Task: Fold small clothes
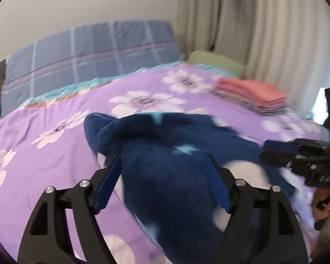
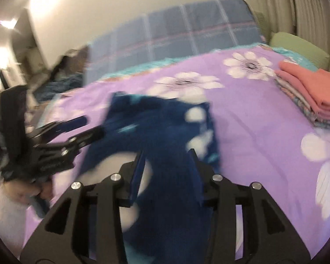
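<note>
Fleece on the bed, both tongs parted over it.

We see the navy fleece garment (image 1: 176,154) (image 2: 165,132), dotted with pale spots and stars, lying rumpled on the purple flowered bedspread (image 1: 44,154) (image 2: 253,121). Our left gripper (image 1: 162,165) and right gripper (image 2: 167,156) both stand released, fingers spread with fleece between them but not pinched. A stack of folded pink clothes (image 1: 253,94) (image 2: 314,92) sits far right, near the green pillow (image 1: 215,62) (image 2: 297,44).
</note>
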The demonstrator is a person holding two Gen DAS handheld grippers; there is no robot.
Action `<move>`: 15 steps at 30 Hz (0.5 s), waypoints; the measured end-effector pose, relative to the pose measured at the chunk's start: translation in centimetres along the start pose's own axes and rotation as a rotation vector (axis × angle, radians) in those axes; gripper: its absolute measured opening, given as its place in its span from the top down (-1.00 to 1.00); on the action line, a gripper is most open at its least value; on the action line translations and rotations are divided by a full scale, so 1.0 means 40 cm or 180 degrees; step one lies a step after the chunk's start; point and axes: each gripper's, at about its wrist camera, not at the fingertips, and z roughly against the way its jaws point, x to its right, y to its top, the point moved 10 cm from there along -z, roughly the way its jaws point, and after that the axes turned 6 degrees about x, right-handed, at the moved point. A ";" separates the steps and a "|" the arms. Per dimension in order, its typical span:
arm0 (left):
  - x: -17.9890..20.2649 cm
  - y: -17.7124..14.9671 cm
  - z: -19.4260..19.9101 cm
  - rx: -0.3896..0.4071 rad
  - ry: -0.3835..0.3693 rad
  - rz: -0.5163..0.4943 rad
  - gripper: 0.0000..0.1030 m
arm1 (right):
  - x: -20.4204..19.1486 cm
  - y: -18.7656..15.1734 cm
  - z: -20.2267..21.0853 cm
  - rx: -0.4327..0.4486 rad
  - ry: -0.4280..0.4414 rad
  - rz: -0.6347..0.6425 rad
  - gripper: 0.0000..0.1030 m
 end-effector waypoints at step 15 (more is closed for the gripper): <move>0.043 -0.189 -0.072 -0.0367 -0.0035 0.0256 -0.85 | 0.022 -0.122 -0.041 -0.0122 -0.0384 0.0333 0.17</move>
